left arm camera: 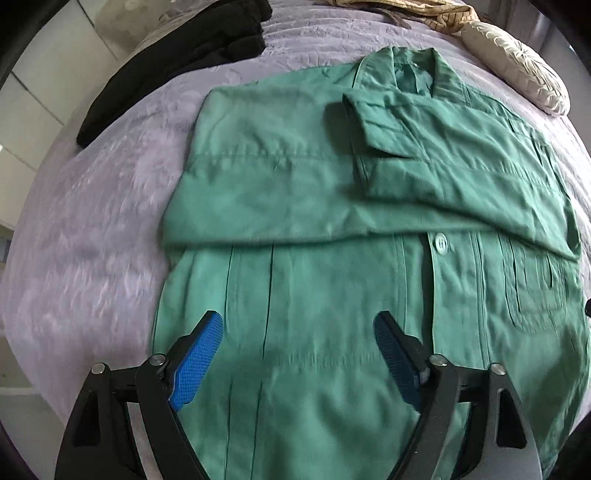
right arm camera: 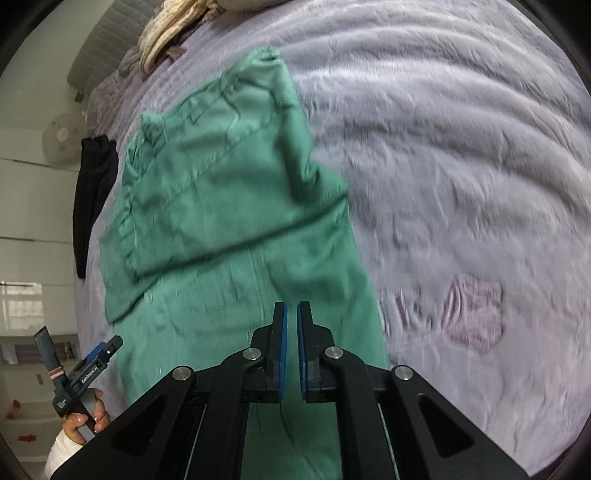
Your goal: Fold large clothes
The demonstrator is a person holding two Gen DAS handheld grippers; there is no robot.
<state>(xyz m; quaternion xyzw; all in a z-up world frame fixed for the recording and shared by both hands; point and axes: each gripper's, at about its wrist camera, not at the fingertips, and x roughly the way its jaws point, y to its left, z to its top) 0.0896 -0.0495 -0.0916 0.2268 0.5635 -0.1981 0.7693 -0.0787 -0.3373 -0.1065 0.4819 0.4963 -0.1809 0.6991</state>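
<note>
A green button-up shirt [left arm camera: 314, 295] lies front up on a lavender bedspread [left arm camera: 92, 240], collar at the far end. Both sleeves are folded across its chest, one cuff [left arm camera: 369, 122] lying on top. My left gripper [left arm camera: 298, 321] hovers open over the shirt's lower front with nothing between its blue pads. In the right wrist view the shirt [right arm camera: 221, 221] stretches away to the left, and my right gripper [right arm camera: 292, 308] stands shut over its right side edge; I see no cloth between the pads. The left gripper [right arm camera: 99, 354] shows at the lower left, held by a hand [right arm camera: 86, 417].
A black garment [left arm camera: 177, 62] lies on the bed's far left edge. A cream cushion [left arm camera: 517, 70] and a beige cloth [right arm camera: 170, 33] sit at the head end. Bare bedspread [right arm camera: 461, 166] spreads to the right of the shirt. A fan [right arm camera: 62, 138] stands beyond the bed.
</note>
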